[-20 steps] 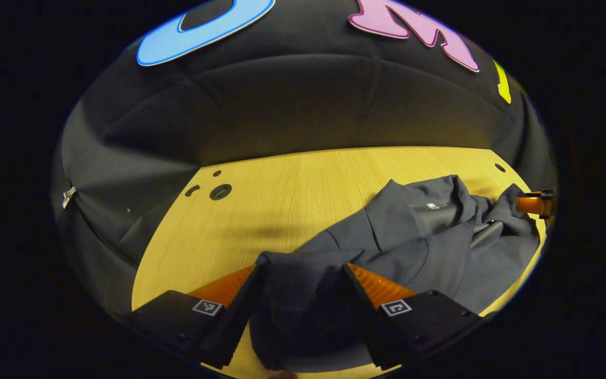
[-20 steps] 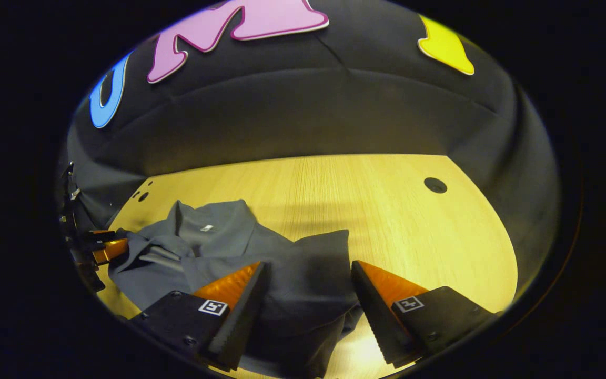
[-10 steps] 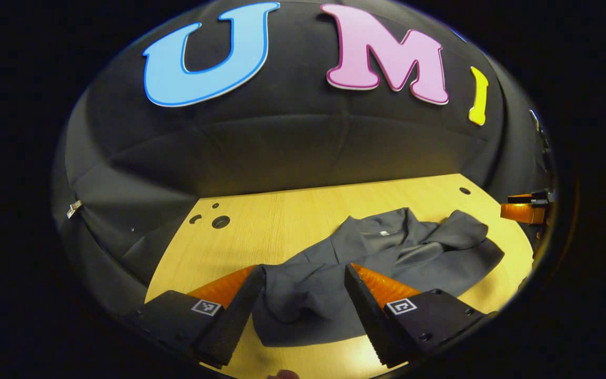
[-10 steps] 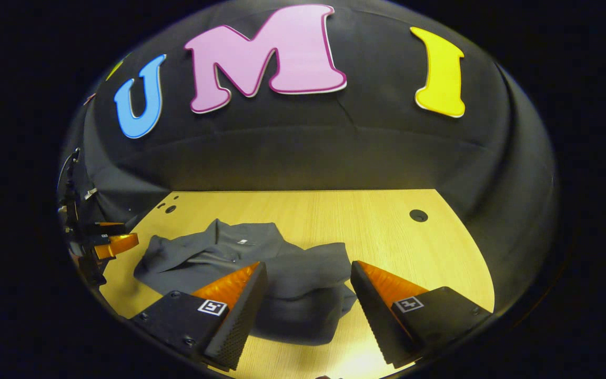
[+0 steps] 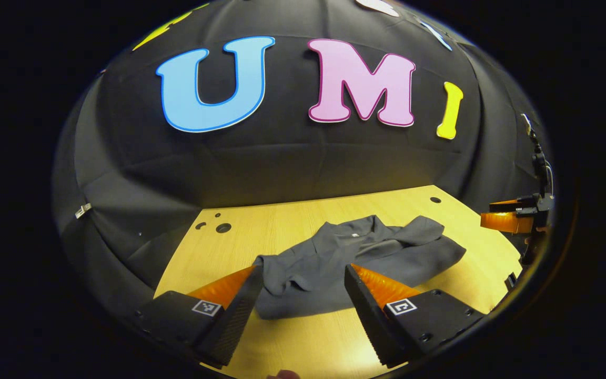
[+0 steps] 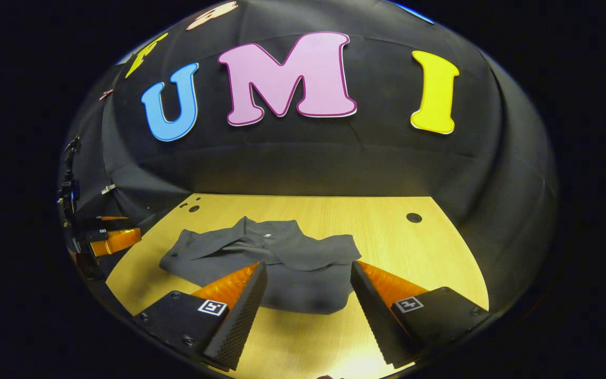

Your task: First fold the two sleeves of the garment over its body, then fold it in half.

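Observation:
A dark grey garment (image 5: 355, 258) lies in a loosely folded heap on the wooden table (image 5: 282, 226), collar toward the back wall. In the right gripper view the garment (image 6: 271, 258) has one sleeve laid across its body. My left gripper (image 5: 300, 281) hovers open in front of the garment's near left edge, nothing between its fingers. My right gripper (image 6: 308, 279) also stands open, back from the garment's near edge, holding nothing. The right gripper (image 5: 508, 221) appears far right in the left gripper view; the left gripper (image 6: 113, 239) appears far left in the right gripper view.
The table (image 6: 387, 231) has small round holes at its back left (image 5: 223, 228) and back right (image 6: 414, 217). Black cloth walls close in the back and sides. Bare wood lies in front of and around the garment.
Both grippers have let go of the garment and drawn back and up from it. The cloth that lay between the fingers now rests flat on the table, farther away.

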`<action>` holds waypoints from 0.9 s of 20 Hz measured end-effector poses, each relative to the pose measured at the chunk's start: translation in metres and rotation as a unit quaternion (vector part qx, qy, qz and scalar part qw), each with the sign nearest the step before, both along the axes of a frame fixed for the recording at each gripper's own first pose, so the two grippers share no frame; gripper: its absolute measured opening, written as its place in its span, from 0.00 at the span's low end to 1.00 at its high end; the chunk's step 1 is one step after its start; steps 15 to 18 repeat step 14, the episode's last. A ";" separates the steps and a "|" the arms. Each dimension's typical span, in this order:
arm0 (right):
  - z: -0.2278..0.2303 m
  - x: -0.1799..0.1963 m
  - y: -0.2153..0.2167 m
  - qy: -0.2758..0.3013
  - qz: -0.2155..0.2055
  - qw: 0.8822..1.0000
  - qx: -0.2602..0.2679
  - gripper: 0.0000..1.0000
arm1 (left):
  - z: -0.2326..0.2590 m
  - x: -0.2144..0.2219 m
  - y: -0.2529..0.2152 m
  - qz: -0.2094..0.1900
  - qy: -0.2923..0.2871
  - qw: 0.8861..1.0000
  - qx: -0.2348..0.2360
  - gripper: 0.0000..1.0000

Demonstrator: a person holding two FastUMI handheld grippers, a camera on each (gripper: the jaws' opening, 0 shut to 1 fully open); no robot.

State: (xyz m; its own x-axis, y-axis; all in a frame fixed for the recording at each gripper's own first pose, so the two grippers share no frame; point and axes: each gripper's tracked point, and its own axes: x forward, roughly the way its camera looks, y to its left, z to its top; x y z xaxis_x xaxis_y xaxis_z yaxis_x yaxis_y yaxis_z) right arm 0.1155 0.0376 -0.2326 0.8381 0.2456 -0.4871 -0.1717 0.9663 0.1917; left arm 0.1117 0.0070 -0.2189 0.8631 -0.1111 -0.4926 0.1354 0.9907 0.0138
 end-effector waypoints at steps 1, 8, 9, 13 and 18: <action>0.003 -0.006 -0.002 -0.004 -0.007 1.000 -0.002 0.99 | -0.001 -0.009 0.001 0.000 0.004 1.000 -0.002 0.98; 0.011 -0.043 -0.003 -0.006 -0.014 1.000 0.003 0.99 | -0.007 -0.054 0.010 0.017 0.020 0.999 -0.025 0.98; 0.012 -0.046 -0.002 -0.006 -0.016 1.000 0.008 0.99 | -0.007 -0.058 0.013 0.020 0.020 0.999 -0.024 0.98; 0.008 -0.053 -0.005 0.001 -0.026 1.000 0.012 0.99 | -0.013 -0.068 0.014 0.020 0.029 0.999 -0.023 0.98; 0.008 -0.054 -0.006 0.002 -0.027 1.000 0.012 0.99 | -0.014 -0.068 0.015 0.020 0.032 0.999 -0.023 0.98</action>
